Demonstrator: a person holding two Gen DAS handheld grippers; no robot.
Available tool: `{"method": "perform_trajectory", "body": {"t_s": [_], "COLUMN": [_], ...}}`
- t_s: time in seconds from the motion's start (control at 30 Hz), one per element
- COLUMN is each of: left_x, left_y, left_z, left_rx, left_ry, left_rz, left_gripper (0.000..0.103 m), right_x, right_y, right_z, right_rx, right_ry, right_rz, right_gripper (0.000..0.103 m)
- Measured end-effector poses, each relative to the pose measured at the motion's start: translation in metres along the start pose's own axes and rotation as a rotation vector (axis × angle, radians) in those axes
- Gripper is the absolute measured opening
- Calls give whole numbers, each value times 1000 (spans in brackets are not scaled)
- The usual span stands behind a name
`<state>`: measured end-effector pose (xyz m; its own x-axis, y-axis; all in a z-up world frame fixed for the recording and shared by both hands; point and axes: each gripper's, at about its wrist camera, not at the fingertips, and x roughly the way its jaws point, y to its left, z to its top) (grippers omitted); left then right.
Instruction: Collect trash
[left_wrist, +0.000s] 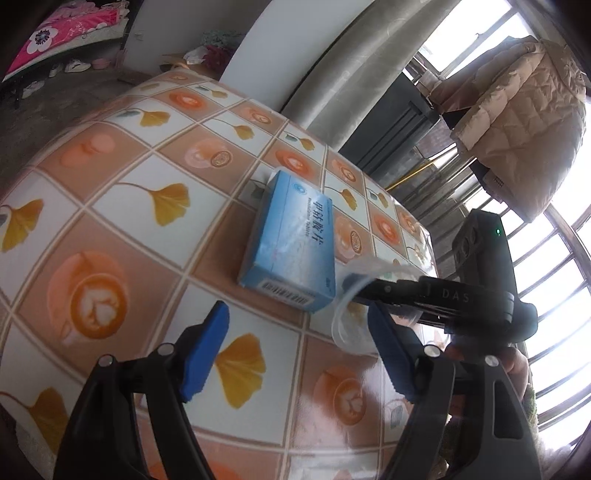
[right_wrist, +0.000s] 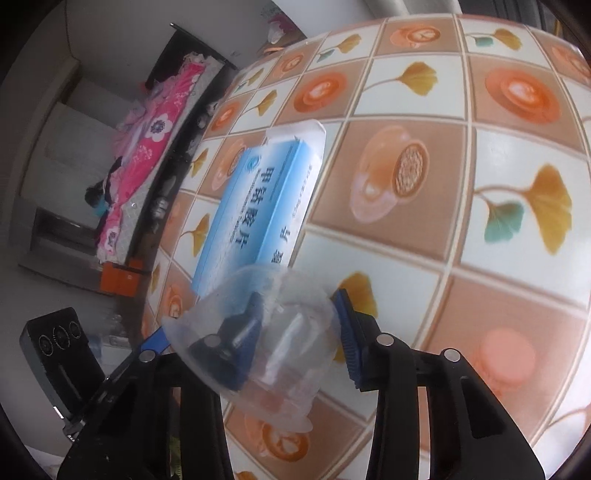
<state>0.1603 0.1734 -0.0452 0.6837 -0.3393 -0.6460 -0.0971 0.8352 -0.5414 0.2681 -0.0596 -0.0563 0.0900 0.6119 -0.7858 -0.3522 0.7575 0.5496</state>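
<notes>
The left hand-held gripper (left_wrist: 295, 350) hovers over the table (left_wrist: 122, 206), its blue pads (left_wrist: 205, 350) standing well apart with nothing between them; at its twelve o'clock lies the blue medicine box (left_wrist: 291, 243), flat on the patterned cloth; at two o'clock a clear plastic cup (left_wrist: 351, 306) sits just beside the box's near corner. In the right wrist view the right hand-held gripper (right_wrist: 299, 332) has that cup (right_wrist: 266, 343) between its fingers (right_wrist: 351, 339), tipped on its side; whether both pads press on it I cannot tell; the box (right_wrist: 258, 206) lies at eleven o'clock, just beyond the cup.
</notes>
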Motion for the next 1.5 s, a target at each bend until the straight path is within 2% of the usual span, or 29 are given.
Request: {"method": "perform_trajectory", "body": {"t_s": [0.23, 0.37, 0.47, 0.53, 0.57, 0.63, 0.7, 0.73, 0.8, 0.83, 0.93, 1.03, 1.17, 1.3, 1.37, 1.43, 1.5], "left_x": [-16, -19, -23, -25, -26, -26, -24, -21, -18, -19, -32, -50, -63, -66, -66, -65, -64], "left_y": [10, 7, -3, -11, -16, -26, -33, -33, -30, -27, -21, -16, -5, 11, 22, 30, 34], "left_z": [0, -1, -8, -14, -18, -25, -32, -35, -38, -39, -42, -46, -47, -45, -44, -42, -41], "left_rx": [-8, 2, 30, 64, 87, 131, 173, 179, 151, 128, 106, 126, 98, 26, -16, -48, -57], "left_ry": [-31, -26, -24, -20, -14, -3, 9, 21, 46, 55, 35, 5, -15, -19, -17, -15, -14], "left_rz": [13, -21, -82, -124, -137, -140, -110, -91, -92, -100, -117, -100, -67, -25, -15, -18, -18], "left_gripper": [75, 75, 75, 75, 75, 72, 64, 62, 52, 51, 50, 50, 49, 34, 27, 22, 17], "right_x": [-30, -39, -40, -35, -33, -30, -27, -26, -24, -24, -23, -17, 4, 21, 19, 12, 3], "right_y": [-13, -16, -14, -14, -14, -14, -13, -12, -11, -10, -5, 6, 28, 50, 57, 59, 60], "right_z": [-16, -23, -30, -32, -34, -38, -42, -45, -49, -51, -59, -59, -56, -45, -41, -38, -37], "right_rx": [70, 97, 105, 125, 138, 159, 165, 172, 179, 182, 191, 172, 127, 77, 52, 25, 1], "right_ry": [-37, -60, -64, -49, -40, -21, -3, 4, 17, 25, 53, 90, 156, 191, 188, 168, 132], "right_rz": [-24, -7, -7, 9, 27, 76, 111, 135, 158, 175, 237, 259, 268, 265, 249, 223, 194], "right_gripper": [44, 44, 34, 19, 16, 8, 4, 3, 3, 3, 3, 3, 3, 9, 23, 50, 58]}}
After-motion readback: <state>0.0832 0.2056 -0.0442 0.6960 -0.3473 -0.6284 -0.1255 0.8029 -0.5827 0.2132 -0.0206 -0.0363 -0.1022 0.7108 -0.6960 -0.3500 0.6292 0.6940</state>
